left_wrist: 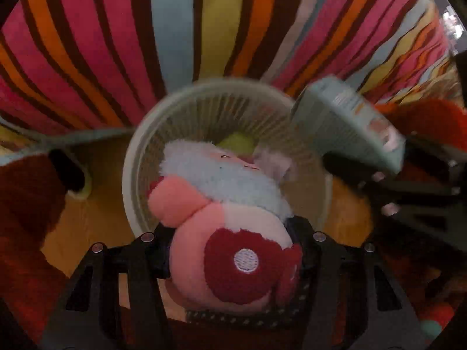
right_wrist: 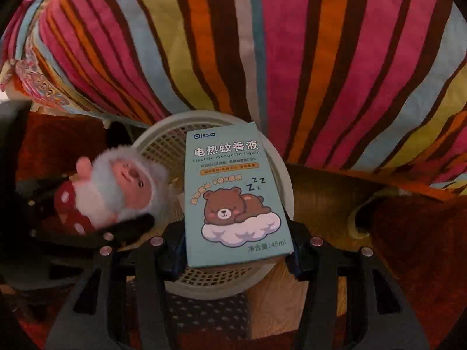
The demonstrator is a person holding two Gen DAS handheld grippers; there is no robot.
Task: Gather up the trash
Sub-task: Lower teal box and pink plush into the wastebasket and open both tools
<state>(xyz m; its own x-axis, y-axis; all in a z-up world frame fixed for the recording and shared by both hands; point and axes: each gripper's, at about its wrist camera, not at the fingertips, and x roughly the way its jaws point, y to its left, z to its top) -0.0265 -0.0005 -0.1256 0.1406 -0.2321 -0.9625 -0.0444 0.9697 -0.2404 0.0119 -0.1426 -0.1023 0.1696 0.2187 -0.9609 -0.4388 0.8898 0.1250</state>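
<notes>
Step in hand, as judged: both items are being carried to the waste basket (right_wrist: 284, 188) for deposit. The basket, a pale slatted bin, is standing on the floor just beside the striped bedcover (right_wrist: 292, 43).

The left tool (left_wrist: 233, 262) is grasping the plush toy (left_wrist: 221, 221); its jaws are pressing on the toy's round pink body directly above the basket opening. The right tool (right_wrist: 238, 250) is grasping the mosquito-liquid box (right_wrist: 233, 192) by its lower end; the box is hanging over the basket's middle.

Both tools are pointing steeply downward, side by side above the basket, with the toy toward the basket's left side and the box to its right.

Next move, as judged: each tool is needing its jaws released while centred over the basket so that neither item catches the rim.
</notes>
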